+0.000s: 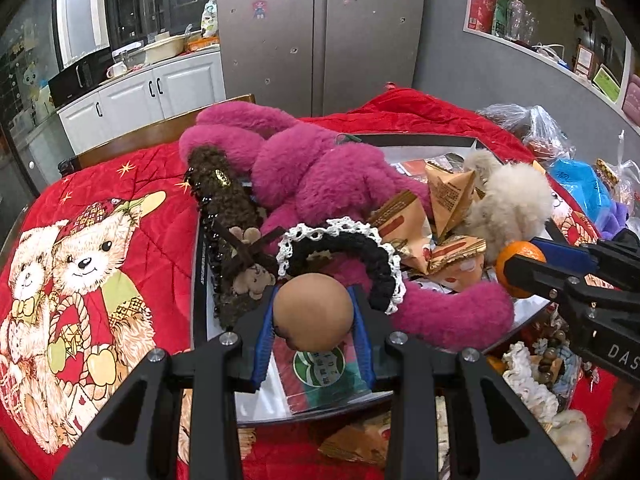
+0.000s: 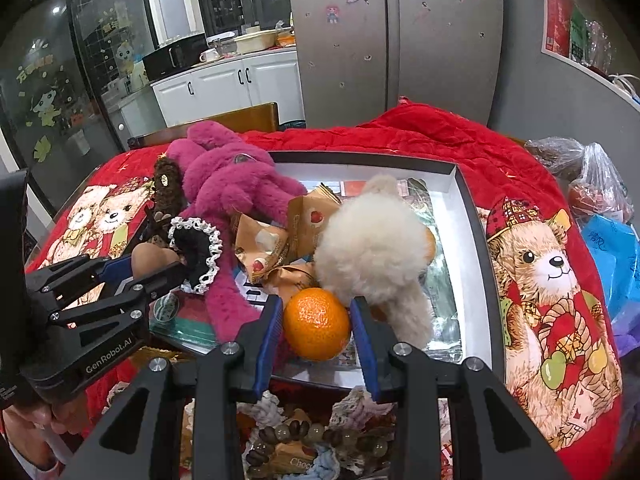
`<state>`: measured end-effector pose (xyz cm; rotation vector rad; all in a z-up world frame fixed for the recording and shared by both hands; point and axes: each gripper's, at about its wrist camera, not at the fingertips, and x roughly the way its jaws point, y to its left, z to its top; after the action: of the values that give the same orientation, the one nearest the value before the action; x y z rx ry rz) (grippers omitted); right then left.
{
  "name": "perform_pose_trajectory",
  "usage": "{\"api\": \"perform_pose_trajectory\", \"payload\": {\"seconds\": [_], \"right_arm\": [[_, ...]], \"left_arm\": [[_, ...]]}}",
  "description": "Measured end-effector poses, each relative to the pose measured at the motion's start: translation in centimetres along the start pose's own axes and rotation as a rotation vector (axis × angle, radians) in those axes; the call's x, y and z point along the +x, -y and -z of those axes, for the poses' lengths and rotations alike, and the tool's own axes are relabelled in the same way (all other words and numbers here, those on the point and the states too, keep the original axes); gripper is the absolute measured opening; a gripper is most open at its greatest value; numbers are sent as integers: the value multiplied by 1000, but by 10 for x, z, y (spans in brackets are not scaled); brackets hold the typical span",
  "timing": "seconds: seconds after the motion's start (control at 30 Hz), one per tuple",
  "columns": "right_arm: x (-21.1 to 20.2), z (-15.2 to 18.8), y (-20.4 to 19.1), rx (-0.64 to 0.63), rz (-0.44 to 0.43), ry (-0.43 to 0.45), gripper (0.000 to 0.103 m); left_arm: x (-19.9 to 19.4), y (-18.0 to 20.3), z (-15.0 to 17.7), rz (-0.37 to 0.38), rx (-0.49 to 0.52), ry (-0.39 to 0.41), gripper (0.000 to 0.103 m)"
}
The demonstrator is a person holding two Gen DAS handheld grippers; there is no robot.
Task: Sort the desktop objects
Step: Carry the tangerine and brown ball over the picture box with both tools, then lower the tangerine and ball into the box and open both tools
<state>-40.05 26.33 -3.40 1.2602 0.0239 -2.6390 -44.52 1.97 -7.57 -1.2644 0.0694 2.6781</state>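
Above the big tray (image 2: 472,200), with the pink plush toy (image 2: 224,184) at its 10 o'clock, the right gripper (image 2: 317,324) squeezes the orange (image 2: 316,322) and the left gripper (image 1: 313,316) squeezes the brown egg (image 1: 312,312), so both probably need carrying to their own piles next.

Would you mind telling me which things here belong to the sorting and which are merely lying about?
In the job:
left gripper shut on the brown egg
right gripper shut on the orange
tray
pink plush

Lying about:
red bear quilt
plastic bags
fridge
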Motion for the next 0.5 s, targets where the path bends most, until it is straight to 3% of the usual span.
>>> {"api": "perform_pose_trajectory", "payload": {"seconds": [0.5], "right_arm": [[7, 2, 3, 3, 0, -21, 36]], "left_arm": [[2, 1, 1, -3, 5, -3, 35]]}}
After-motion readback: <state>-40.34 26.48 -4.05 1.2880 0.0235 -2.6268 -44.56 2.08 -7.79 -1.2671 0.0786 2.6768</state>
